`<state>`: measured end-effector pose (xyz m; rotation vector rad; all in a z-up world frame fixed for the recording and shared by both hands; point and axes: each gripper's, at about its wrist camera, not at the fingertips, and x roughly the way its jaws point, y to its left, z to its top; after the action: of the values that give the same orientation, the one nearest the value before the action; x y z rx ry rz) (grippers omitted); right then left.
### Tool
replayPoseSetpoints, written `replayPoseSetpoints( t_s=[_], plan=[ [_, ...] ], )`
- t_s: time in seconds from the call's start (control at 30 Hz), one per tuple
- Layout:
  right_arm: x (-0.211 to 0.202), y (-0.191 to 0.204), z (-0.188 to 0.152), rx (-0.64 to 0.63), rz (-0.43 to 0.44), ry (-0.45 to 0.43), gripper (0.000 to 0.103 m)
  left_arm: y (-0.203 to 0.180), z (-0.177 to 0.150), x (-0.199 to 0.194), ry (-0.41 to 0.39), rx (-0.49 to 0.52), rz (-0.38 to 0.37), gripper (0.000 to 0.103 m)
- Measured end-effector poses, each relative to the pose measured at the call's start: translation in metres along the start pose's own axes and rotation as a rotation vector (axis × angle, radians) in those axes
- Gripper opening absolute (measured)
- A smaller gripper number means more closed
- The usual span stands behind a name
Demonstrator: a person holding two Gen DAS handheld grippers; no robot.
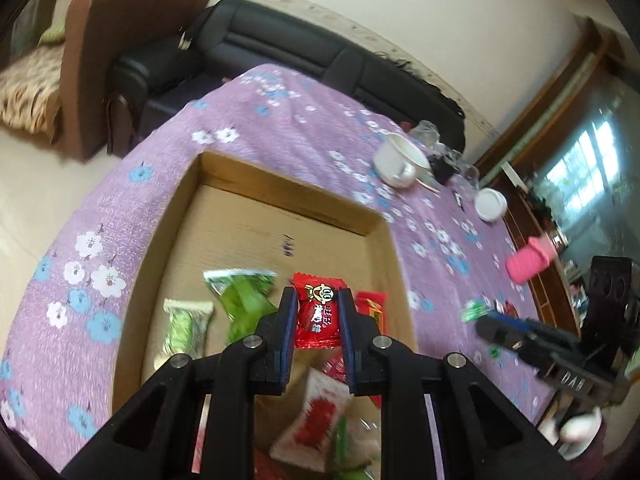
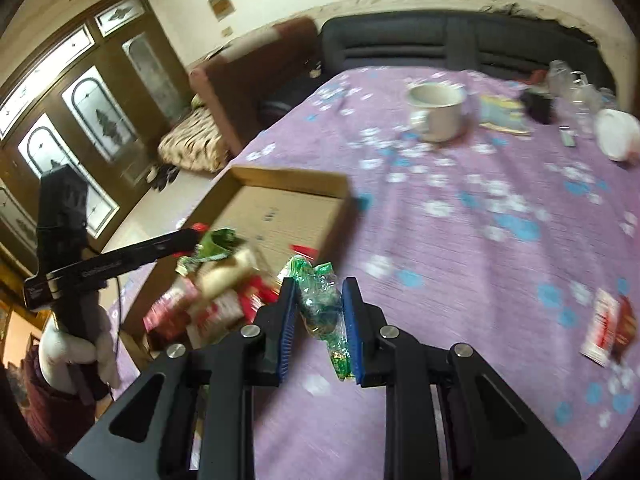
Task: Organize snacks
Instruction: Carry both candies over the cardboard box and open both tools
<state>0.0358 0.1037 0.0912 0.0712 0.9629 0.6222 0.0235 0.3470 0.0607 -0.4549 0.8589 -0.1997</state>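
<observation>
Clamped in my left tongs [image 1: 318,320]: a red foil-wrapped candy [image 1: 317,316] over the cardboard tray [image 1: 256,204]; my right tongs [image 2: 320,312] pinch a green crinkly wrapped sweet [image 2: 320,308], tray at ten o'clock.

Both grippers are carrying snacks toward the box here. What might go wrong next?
The right gripper pinches a crinkly green candy with its tail dangling, still over the purple tablecloth; it may slip before reaching the cardboard box. The left gripper holds a red candy above snacks already piled in the box, so the release could land on them.

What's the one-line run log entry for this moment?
left gripper: shut on red candy above cardboard box | right gripper: shut on green candy above purple tablecloth
</observation>
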Motion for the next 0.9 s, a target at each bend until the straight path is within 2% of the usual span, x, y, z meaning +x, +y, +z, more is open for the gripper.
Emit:
replayPoseSetpoints(
  t_s=[0.2, 0.27, 0.33, 0.37, 0.57, 0.7, 0.8, 0.9],
  plan=[
    [0.065, 0.026, 0.02, 0.011, 0.02, 0.078, 0.025, 0.021, 0.005, 0.012, 0.011, -0.066, -0.002, 0.02],
    [0.079, 0.028, 0.024, 0.025, 0.014, 0.081, 0.026, 0.021, 0.005, 0.009, -0.007, -0.065, 0.002, 0.032],
    [0.088, 0.026, 0.026, 0.048, 0.019, 0.089, 0.027, 0.02, 0.005, 0.006, -0.022, -0.064, -0.015, 0.061],
    [0.091, 0.025, 0.026, 0.054, 0.016, 0.093, 0.027, 0.019, 0.004, 0.004, -0.028, -0.062, -0.017, 0.064],
    [0.062, 0.018, 0.021, 0.042, -0.001, 0.024, 0.039, 0.014, -0.004, -0.009, -0.052, -0.069, -0.049, 0.064],
    [0.027, 0.006, -0.001, 0.031, -0.011, -0.026, 0.042, -0.012, -0.017, -0.028, -0.101, -0.016, -0.054, 0.064],
    [0.002, -0.006, -0.026, 0.037, -0.018, -0.062, 0.045, -0.048, -0.033, -0.049, -0.171, 0.08, -0.002, 0.069],
    [-0.021, -0.025, -0.051, 0.072, -0.023, -0.094, 0.047, -0.086, -0.056, -0.064, -0.252, 0.146, 0.092, 0.081]
  ],
)
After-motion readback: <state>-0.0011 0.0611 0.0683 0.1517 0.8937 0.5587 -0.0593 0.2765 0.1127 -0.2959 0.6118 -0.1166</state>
